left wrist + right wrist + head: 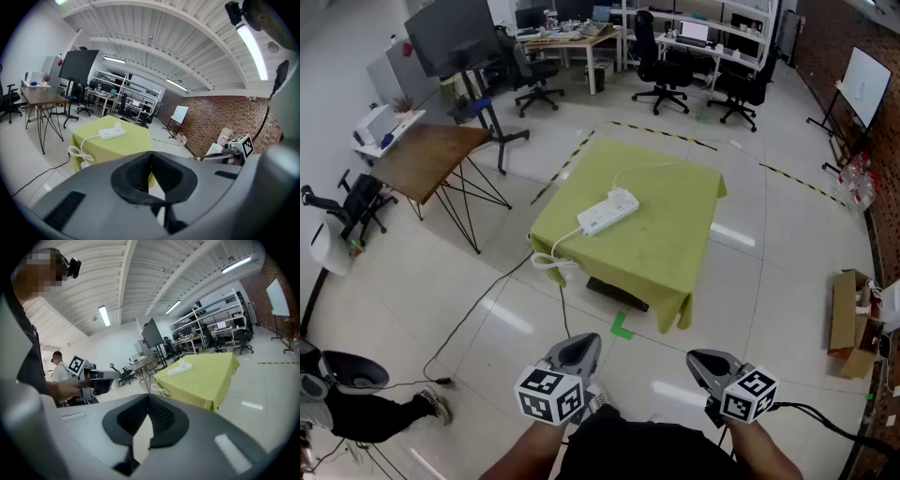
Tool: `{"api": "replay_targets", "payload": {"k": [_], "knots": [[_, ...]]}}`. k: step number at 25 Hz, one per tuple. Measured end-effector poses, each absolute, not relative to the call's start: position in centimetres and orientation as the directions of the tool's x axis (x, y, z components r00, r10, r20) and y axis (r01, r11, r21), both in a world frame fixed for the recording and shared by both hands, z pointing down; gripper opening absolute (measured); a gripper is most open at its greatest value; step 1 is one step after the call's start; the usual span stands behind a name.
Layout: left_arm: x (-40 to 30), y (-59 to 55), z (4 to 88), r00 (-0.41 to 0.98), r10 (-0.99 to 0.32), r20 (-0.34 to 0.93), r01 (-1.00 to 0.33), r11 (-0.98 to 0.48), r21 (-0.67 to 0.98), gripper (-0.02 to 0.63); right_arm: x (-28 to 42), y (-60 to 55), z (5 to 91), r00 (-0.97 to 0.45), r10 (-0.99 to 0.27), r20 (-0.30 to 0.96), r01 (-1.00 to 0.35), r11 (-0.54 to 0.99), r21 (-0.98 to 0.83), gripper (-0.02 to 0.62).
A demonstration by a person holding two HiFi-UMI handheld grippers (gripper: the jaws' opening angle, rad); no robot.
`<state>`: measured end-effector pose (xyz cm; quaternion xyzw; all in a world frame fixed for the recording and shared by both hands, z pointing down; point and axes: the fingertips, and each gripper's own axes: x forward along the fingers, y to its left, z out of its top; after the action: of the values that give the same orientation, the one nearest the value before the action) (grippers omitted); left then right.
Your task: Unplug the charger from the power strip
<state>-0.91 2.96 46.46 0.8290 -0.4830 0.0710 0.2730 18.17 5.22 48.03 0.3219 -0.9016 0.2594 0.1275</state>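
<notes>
Two grippers were held low at the near edge of the head view, well apart from the table (675, 272) and not yet at work on the task.

The left gripper (578, 351) had its jaws closed tip to tip with nothing between them. The right gripper (710, 364) was likewise clenched and empty.

The power strip (607, 212) lay flat on the green cloth, toward the table's left half. It was straight ahead of the person and somewhat left of the midline between the two tools. I judged the left gripper a little nearer, though both needed a long reach forward.

The strip's long axis ran diagonally, from near-left to far-right in the head view. Its own cord (562, 242) left the near-left end and dropped over the table edge in a loop.

The charger (624, 195) sat at the far-right end of the strip, the end farthest from both tools. It appeared as a small white block standing up from the strip's top face. Its thin cable (649, 168) trailed off toward the far side of the table.

Judgement: the charger would come out upward, away from the strip's face. One tool would probably need to pin the strip down, and both jaws must open first.
</notes>
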Motion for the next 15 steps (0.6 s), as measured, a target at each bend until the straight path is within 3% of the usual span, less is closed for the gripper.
{"api": "replay_targets", "payload": {"k": [15], "knots": [[-7.4, -4.0, 46.1, 0.594, -0.729, 0.341, -0.799, -0.484, 0.358, 0.006, 10.0, -1.1, 46.8, -0.726, -0.572, 0.381, -0.684, 0.655, -0.322, 0.003]]}}
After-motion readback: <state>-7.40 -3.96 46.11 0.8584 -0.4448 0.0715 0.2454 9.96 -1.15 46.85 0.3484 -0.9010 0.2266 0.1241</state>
